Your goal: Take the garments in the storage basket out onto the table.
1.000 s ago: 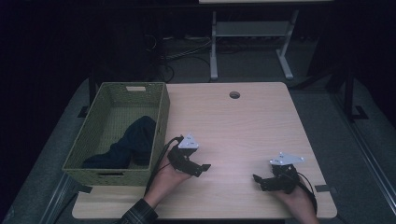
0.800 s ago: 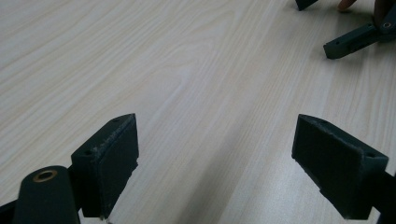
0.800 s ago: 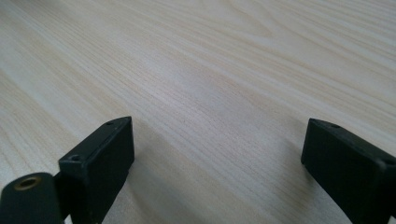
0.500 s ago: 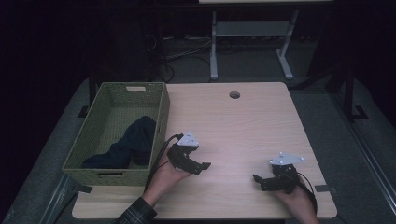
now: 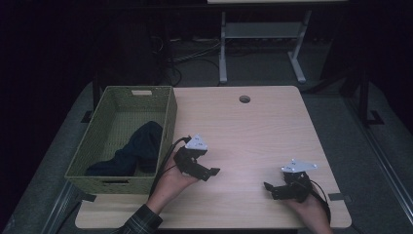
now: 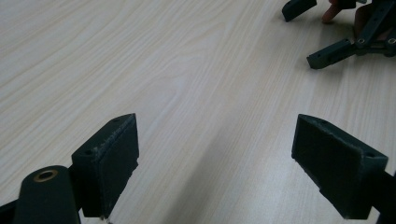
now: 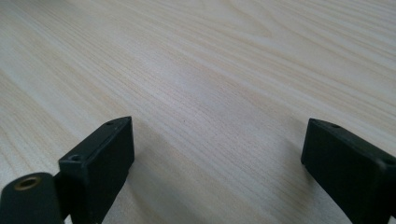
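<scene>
Little has moved over the last second: my left gripper (image 5: 204,171) has stayed just right of the green woven basket (image 5: 168,117), and my right gripper (image 5: 275,190) has edged only slightly toward the table's near right corner. Both rest low over the pale wooden table (image 5: 253,126), each with its jaws spread wide apart and nothing but bare wood grain between them, as I see in both gripper views. From the left gripper view I can make out the right gripper (image 6: 327,32) farther off at the top right. A dark blue cloth (image 5: 136,151) lies crumpled inside the basket against its near right side, close to my left gripper but parted from it by the basket wall, and well apart from my right.
</scene>
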A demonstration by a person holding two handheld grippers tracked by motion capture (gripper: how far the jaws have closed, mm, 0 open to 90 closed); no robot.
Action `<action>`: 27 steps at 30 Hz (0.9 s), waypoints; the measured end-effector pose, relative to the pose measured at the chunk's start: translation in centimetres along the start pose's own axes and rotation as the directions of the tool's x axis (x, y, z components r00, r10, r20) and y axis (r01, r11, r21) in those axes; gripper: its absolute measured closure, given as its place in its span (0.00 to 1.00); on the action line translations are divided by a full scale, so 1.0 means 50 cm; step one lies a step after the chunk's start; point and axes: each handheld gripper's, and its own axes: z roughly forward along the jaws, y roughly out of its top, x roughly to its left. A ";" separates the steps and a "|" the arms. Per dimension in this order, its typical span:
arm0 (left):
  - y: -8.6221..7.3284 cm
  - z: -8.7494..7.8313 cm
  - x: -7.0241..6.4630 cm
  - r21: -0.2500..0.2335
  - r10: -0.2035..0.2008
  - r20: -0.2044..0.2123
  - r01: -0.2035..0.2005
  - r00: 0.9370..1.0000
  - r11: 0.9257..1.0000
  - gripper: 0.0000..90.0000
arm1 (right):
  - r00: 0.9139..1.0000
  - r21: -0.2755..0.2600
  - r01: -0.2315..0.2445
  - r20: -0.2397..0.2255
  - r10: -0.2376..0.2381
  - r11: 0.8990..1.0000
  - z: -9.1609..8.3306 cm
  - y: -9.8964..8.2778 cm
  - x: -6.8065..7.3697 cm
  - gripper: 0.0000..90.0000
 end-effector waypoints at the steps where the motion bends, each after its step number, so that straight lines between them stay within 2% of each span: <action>1: 0.001 0.000 0.000 -0.002 -0.004 0.001 0.004 1.000 1.000 0.16 | 1.000 0.000 0.000 0.000 0.000 1.000 0.000 0.000 0.000 0.10; 7: 0.009 -0.006 0.000 0.006 0.001 0.001 -0.001 1.000 1.000 0.16 | 1.000 0.000 0.000 -0.001 0.000 1.000 0.000 0.000 0.000 0.10; 13: 0.019 -0.014 0.002 -0.006 0.000 0.007 0.000 1.000 1.000 0.16 | 1.000 0.002 0.000 0.000 0.000 1.000 0.000 0.000 0.000 0.10; 19: 0.030 -0.020 0.000 0.013 0.014 0.013 -0.014 1.000 1.000 0.16 | 1.000 -0.001 0.001 0.000 -0.001 1.000 0.000 0.000 0.000 0.10; 21: 0.033 -0.022 0.002 0.015 0.022 0.012 -0.022 1.000 1.000 0.16 | 1.000 0.000 0.001 -0.001 -0.001 1.000 0.000 0.000 0.000 0.10; 25: 0.039 -0.028 0.007 0.004 0.010 0.023 -0.010 1.000 1.000 0.16 | 1.000 -0.001 0.003 0.000 -0.003 1.000 0.000 0.000 0.000 0.10; 27: 0.045 -0.031 0.010 0.010 0.020 0.021 -0.020 1.000 1.000 0.16 | 1.000 -0.001 0.001 0.000 -0.001 1.000 0.000 0.000 0.000 0.10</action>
